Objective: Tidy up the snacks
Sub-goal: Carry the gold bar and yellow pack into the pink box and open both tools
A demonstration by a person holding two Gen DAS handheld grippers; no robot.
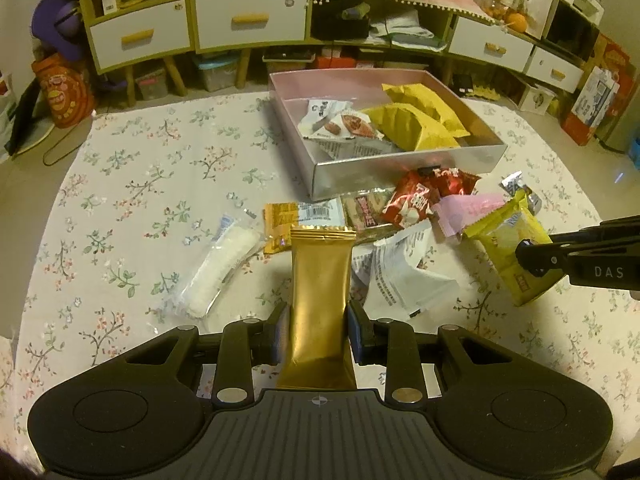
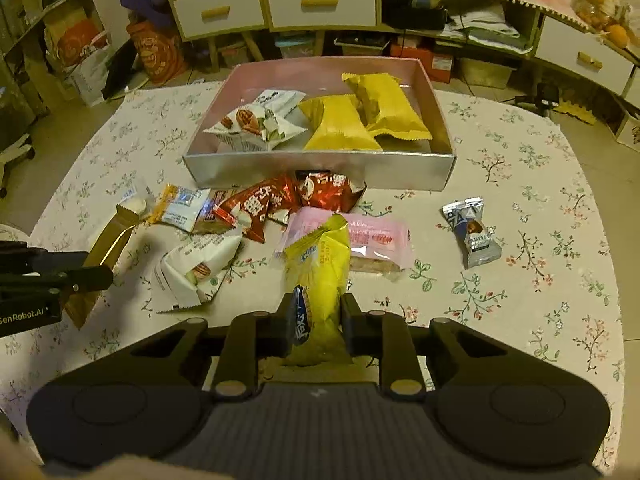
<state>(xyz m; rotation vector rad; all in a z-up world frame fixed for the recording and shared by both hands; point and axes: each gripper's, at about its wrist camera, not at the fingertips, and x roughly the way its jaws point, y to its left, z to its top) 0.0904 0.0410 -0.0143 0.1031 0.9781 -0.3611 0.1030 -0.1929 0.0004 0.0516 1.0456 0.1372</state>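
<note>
Both grippers loaded, sorting box ahead

The left gripper [image 1: 318, 326] has its jaws clamped on the gold packet [image 1: 320, 300], long axis pointing forward toward the box [image 1: 404, 168]. The right gripper [image 2: 316, 322] jaws pinch the yellow packet [image 2: 320, 276] likewise. Both packets are held above the bench [image 1: 140, 200], apparently ready for transfer into the box.

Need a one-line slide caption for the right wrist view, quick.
Right tool grips a yellow snack packet above loose snacks, facing the silver box that already holds several packets.
</note>
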